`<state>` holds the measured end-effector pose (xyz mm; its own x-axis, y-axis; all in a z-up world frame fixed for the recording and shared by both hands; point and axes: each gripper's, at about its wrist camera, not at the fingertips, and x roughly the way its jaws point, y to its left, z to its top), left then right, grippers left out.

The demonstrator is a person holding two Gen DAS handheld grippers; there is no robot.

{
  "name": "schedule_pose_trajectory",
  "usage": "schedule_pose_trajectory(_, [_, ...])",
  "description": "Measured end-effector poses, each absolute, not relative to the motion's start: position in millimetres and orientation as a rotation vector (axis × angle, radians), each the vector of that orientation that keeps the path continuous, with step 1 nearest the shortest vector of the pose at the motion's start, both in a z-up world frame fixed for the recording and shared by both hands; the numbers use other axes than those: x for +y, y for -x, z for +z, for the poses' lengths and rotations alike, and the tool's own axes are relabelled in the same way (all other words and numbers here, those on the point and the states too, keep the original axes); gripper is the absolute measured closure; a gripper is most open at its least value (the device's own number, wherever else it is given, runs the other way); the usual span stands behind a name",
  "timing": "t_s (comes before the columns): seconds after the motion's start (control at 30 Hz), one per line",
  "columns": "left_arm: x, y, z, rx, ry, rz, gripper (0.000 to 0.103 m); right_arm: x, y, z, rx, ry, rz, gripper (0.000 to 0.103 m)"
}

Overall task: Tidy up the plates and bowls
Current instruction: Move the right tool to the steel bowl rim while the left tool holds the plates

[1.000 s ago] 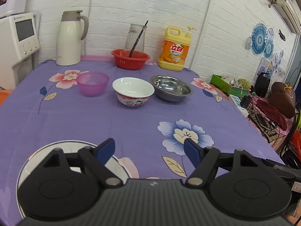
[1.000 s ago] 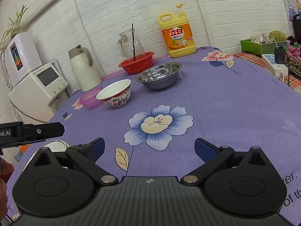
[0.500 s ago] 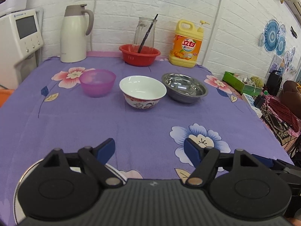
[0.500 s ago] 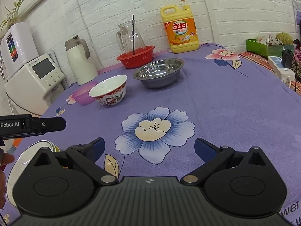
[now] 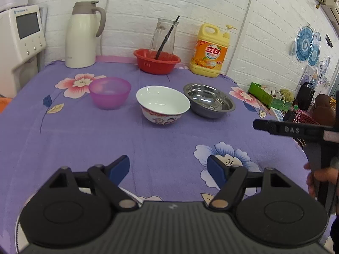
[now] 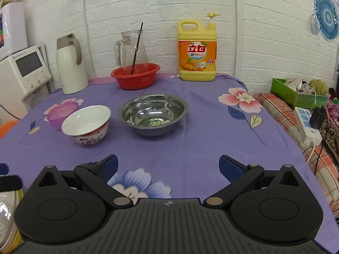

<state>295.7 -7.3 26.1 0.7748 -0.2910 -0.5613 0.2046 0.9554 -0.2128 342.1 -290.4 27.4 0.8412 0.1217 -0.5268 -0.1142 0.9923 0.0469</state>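
Both the left claw (image 5: 168, 169) and right claw (image 6: 168, 167) gape released, grasping nothing. Mid-frame on the purple surface (image 6: 201, 148) sit a pink bowl (image 5: 109, 92), white bowl (image 5: 162, 104) and steel bowl (image 5: 209, 103).

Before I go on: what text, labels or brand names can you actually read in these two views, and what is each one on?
"立白" on the label of the yellow detergent bottle; the smaller print on that label is too small to read.
"DAS" on the black arm of the right gripper's body, seen from the left wrist.
A short brand line above the screen of the white machine is too blurred to read.
Nothing readable on the bowls.
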Motion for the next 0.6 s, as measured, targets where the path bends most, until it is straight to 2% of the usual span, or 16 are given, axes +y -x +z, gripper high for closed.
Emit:
schedule_pose_trajectory(0.33, [23, -313, 27, 0.615, 0.142, -0.217, 0.029, -285, -476, 16, 0.694, 0.041, 0.087, 0.000])
schedule_pose_trajectory(0.6, [32, -320, 22, 0.631, 0.154, -0.211, 0.029, -281, -520, -9, 0.837, 0.073, 0.060, 0.000])
